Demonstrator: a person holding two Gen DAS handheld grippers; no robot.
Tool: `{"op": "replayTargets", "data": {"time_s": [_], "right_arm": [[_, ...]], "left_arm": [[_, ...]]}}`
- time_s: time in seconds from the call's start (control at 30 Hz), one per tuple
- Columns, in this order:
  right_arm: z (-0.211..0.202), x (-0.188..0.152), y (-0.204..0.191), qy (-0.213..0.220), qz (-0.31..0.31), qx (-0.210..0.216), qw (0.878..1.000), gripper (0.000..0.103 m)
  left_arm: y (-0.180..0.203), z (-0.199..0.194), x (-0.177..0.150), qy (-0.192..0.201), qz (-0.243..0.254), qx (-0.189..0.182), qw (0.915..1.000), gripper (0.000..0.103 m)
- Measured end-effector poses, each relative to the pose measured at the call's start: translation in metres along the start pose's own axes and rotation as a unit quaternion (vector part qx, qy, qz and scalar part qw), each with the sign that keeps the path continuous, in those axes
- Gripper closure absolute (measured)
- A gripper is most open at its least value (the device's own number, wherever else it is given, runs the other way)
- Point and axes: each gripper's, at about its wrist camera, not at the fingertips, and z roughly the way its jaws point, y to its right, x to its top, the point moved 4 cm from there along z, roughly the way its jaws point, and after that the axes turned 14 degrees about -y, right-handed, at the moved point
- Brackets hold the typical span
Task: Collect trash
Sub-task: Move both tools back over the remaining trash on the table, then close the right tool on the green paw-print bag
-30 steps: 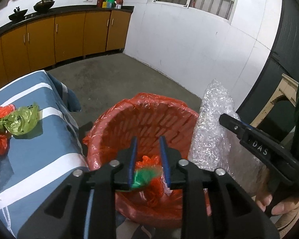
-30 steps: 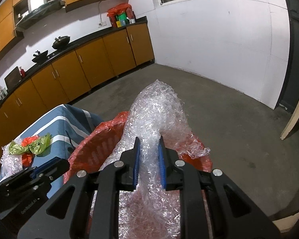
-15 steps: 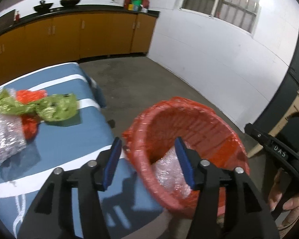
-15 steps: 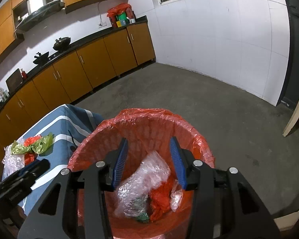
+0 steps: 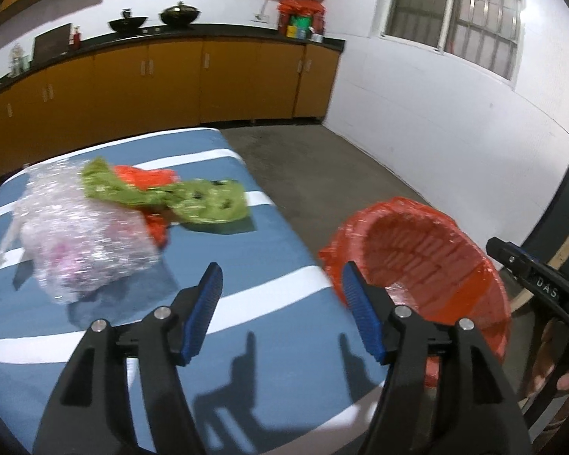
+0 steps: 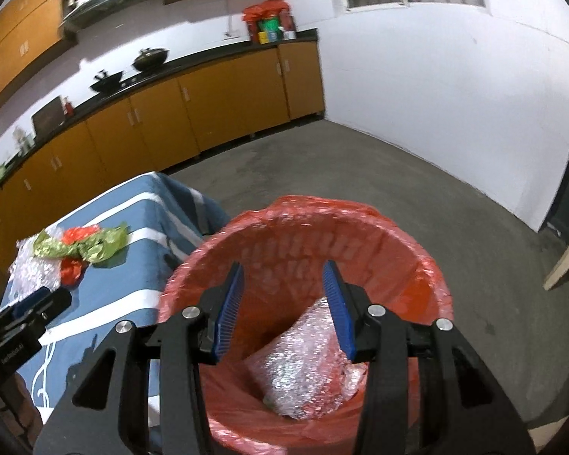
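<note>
Gaping: 2 claws, L (image 5: pixel 280 284) & R (image 6: pixel 284 284); 1 bin (image 6: pixel 428 265)

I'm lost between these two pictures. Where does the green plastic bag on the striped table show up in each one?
Left wrist view: green bag lies at centre-left, beyond the open left gripper.
Right wrist view: green bag sits small at far left, on the table.
Shared landmark: the red-lined bin stands beside the table.

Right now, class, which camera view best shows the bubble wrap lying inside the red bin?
The right wrist view: it looks down into the bin at the bubble wrap. The left wrist view shows only a sliver.
</note>
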Motion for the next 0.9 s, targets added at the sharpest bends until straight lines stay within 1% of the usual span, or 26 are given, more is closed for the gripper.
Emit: {"op": "replayTargets", "data": {"time_s": [0.1,0.3,0.4,0.43,0.5,0.6,0.63,0.77,0.9], "right_arm": [[0.002,0.001,-0.018,-0.003,-0.017,0.012,1.0,0.058],[0.01,0.001,-0.068,-0.012,-0.06,0.044,0.997,0.058],[0.017,0.003,-0.099,-0.015,-0.084,0.063,0.994,0.058],[0.019,0.005,-0.111,-0.016,-0.092,0.07,0.993,0.058],[0.025,0.007,-0.134,-0.017,-0.106,0.081,0.991,0.058],[0.037,0.01,-0.169,-0.022,-0.127,0.1,0.987,0.059],[0.04,0.01,-0.177,-0.024,-0.131,0.104,0.986,0.059],[0.064,0.018,-0.219,-0.038,-0.145,0.119,0.982,0.064],[0.085,0.027,-0.252,-0.053,-0.15,0.13,0.979,0.068]], "left_arm": [[-0.021,-0.009,-0.004,0.008,-0.017,0.014,0.9997,0.038],[-0.073,-0.035,-0.015,0.036,-0.059,0.061,0.9958,0.038],[-0.1,-0.049,-0.021,0.05,-0.083,0.085,0.9916,0.037],[-0.113,-0.055,-0.023,0.057,-0.095,0.098,0.989,0.037],[-0.13,-0.065,-0.026,0.066,-0.112,0.112,0.9852,0.036],[-0.157,-0.078,-0.029,0.078,-0.134,0.126,0.9798,0.036],[-0.161,-0.08,-0.03,0.081,-0.139,0.129,0.9786,0.036],[-0.186,-0.091,-0.032,0.091,-0.16,0.139,0.973,0.035],[-0.206,-0.095,-0.033,0.097,-0.176,0.144,0.969,0.034]]}}
